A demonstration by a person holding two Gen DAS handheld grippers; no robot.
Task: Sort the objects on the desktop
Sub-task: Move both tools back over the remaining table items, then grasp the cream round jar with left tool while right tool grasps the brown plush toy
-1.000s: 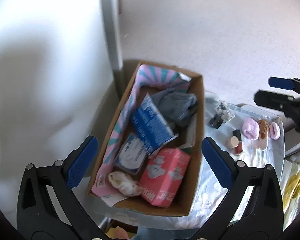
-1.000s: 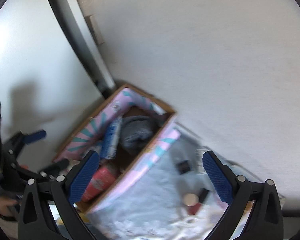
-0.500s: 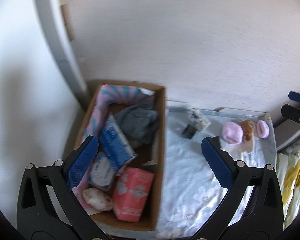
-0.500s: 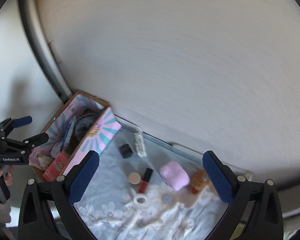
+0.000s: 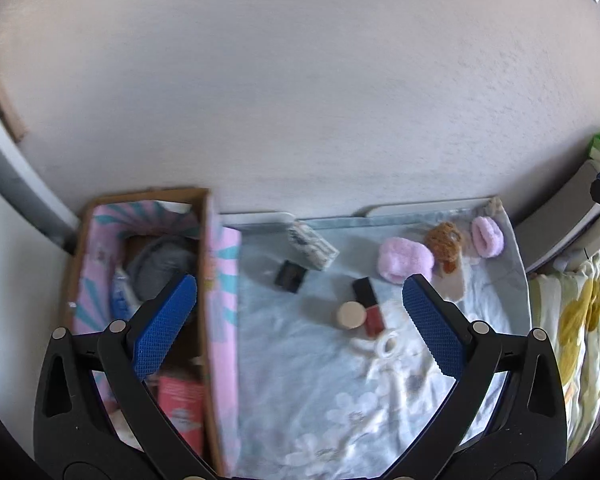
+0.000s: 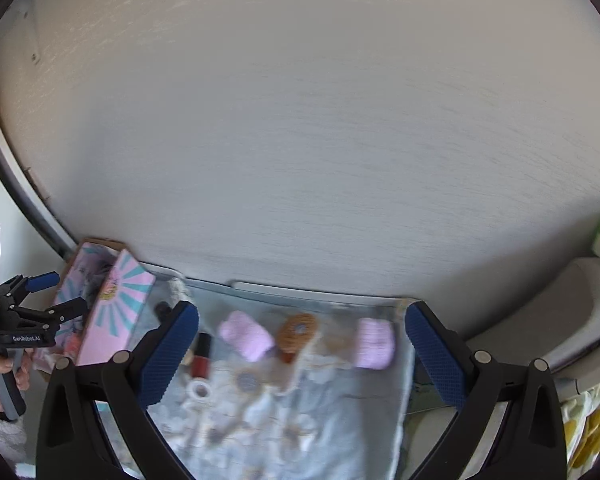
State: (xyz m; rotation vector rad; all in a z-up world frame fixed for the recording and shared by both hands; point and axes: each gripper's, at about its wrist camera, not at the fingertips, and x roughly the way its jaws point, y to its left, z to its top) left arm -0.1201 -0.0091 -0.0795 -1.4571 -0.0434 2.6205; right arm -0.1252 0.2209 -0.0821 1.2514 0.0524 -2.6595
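A cardboard box (image 5: pixel 210 264) with pink and teal sides stands at the left of a floral cloth (image 5: pixel 320 400); it holds a grey cloth, a blue pack and a red pack. On the cloth lie a red bottle (image 5: pixel 370 310), a beige lid (image 5: pixel 350 315), a white ring (image 5: pixel 388 346), a black case (image 5: pixel 290 277), a patterned packet (image 5: pixel 312 246), two pink scrunchies (image 5: pixel 404 260) (image 5: pixel 487 236) and a brown toy (image 5: pixel 444 240). My left gripper (image 5: pixel 300 320) is open and empty above the cloth. My right gripper (image 6: pixel 300 350) is open and empty; the scrunchies (image 6: pixel 246 334) (image 6: pixel 374 342) lie ahead of it.
A wood-grain wall (image 5: pixel 300 100) rises right behind the cloth. A grey frame (image 5: pixel 12 184) runs up at the left. A yellow-patterned fabric (image 5: pixel 576 320) lies at the right. A white seat-like shape (image 6: pixel 560 308) stands at the right.
Both grippers swung right, from over the box towards the cloth with the small items. The box moved to the left in both views. Both stayed open.
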